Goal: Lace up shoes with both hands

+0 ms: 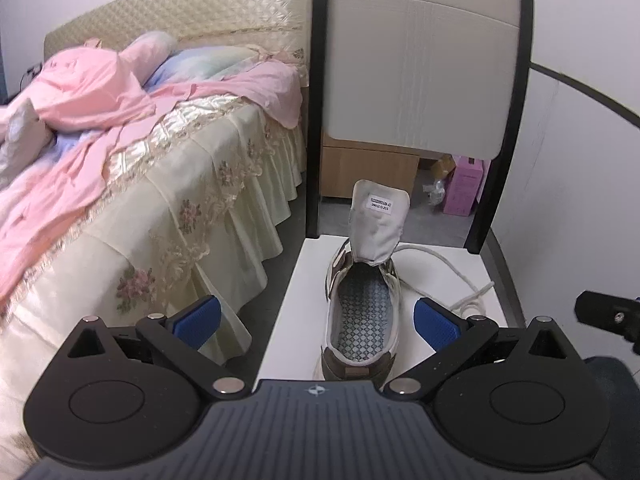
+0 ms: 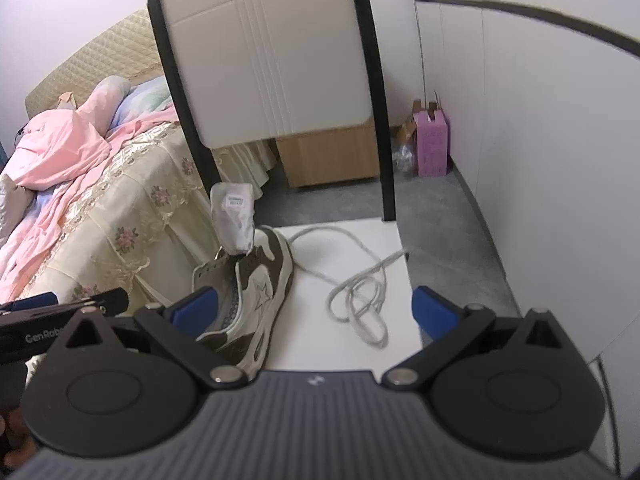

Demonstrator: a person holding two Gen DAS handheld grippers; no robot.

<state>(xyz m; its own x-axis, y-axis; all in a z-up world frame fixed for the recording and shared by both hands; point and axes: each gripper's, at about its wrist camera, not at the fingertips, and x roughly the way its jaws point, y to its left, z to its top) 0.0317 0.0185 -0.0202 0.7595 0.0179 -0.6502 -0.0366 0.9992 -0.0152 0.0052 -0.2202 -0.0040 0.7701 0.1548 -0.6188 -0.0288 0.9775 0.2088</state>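
Note:
A brown and white sneaker (image 1: pixel 362 312) (image 2: pixel 256 292) stands on the white seat of a chair (image 1: pixel 304 280) (image 2: pixel 348 248), heel toward me, its tongue (image 1: pixel 378 220) (image 2: pixel 236 216) pulled upright with no lace in the eyelets. A loose white shoelace (image 2: pixel 360 296) (image 1: pixel 466 280) lies coiled on the seat to the shoe's right. My left gripper (image 1: pixel 316 322) hovers open just behind the heel, holding nothing. My right gripper (image 2: pixel 314 310) is open and empty above the seat, its blue pads straddling the shoe's side and the lace coil. The other gripper's black body (image 2: pixel 60 312) shows at the left edge.
The chair's backrest (image 1: pixel 416 72) (image 2: pixel 272 64) rises behind the shoe. A bed (image 1: pixel 140 184) (image 2: pixel 100 184) with pink bedding lies close on the left. A wooden cabinet (image 2: pixel 328 156) and a pink box (image 2: pixel 432 144) stand on the grey floor by the white wall on the right.

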